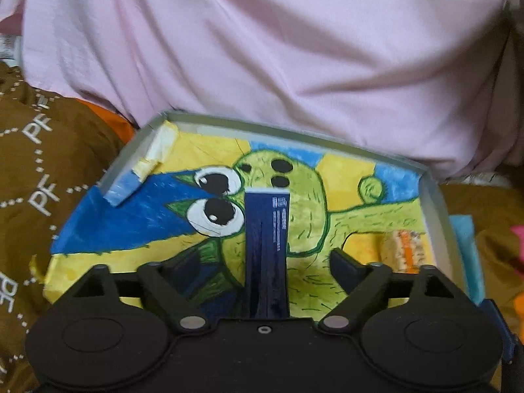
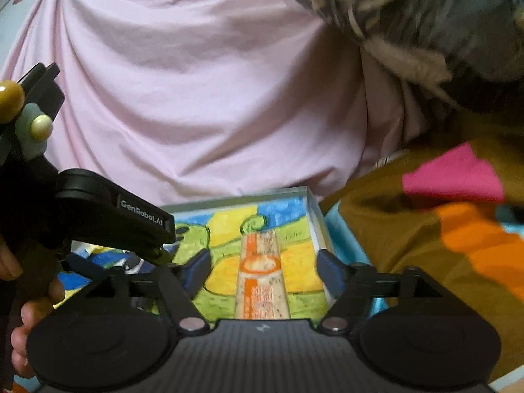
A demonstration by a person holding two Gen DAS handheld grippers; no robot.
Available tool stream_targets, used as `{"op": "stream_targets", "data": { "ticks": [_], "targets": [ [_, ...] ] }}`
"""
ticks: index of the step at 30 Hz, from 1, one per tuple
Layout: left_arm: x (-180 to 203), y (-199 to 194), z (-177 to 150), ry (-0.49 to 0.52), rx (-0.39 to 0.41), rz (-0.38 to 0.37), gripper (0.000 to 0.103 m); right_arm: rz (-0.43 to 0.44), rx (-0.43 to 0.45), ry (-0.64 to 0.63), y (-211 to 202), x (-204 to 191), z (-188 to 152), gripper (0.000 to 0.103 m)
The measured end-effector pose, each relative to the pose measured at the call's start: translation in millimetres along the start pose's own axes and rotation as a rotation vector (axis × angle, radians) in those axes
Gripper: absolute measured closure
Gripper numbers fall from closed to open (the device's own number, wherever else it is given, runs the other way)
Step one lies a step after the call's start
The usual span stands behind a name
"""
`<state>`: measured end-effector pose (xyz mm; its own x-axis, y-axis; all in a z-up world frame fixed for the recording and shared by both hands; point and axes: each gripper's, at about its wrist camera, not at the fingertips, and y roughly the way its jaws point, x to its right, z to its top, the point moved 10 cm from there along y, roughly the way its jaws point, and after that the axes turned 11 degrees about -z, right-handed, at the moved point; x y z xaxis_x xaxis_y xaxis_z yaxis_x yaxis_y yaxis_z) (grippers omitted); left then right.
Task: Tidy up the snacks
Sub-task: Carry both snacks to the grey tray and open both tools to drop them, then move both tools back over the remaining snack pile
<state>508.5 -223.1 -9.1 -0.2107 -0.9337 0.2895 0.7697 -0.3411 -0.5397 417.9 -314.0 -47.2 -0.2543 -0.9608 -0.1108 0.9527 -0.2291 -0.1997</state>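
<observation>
A shallow box (image 1: 435, 216) lined with a painted green cartoon figure lies in front of me. In the left wrist view a dark blue snack bar (image 1: 267, 252) lies lengthwise in it, between the spread fingers of my left gripper (image 1: 265, 268), which is open; the pads stand clear of the bar. An orange-and-beige snack bar (image 1: 406, 249) lies near the box's right wall. The right wrist view shows that same bar (image 2: 262, 278) between the fingers of my right gripper (image 2: 263, 268), also open and clear of it. The left gripper's body (image 2: 114, 222) reaches in from the left.
Pink cloth (image 1: 262, 49) rises just behind the box. Brown patterned fabric (image 1: 49, 170) lies left of it, and brown fabric with pink and orange patches (image 2: 458, 222) lies right. A light blue edge (image 1: 465, 235) shows beside the box's right wall. A hand (image 2: 29, 321) holds the left gripper.
</observation>
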Motion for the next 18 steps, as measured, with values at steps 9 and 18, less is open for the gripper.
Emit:
{"op": "stream_targets", "data": {
  "ticks": [9,18],
  "targets": [
    [-6,-81,6,-0.069,0.122,-0.086,0.001,-0.021,0.126,0.003,-64,6,42,0.000],
    [-4,-168,-6,0.065,0.189,-0.029,0.001,-0.023,0.133,-0.022,-123,7,57,0.000]
  ]
}}
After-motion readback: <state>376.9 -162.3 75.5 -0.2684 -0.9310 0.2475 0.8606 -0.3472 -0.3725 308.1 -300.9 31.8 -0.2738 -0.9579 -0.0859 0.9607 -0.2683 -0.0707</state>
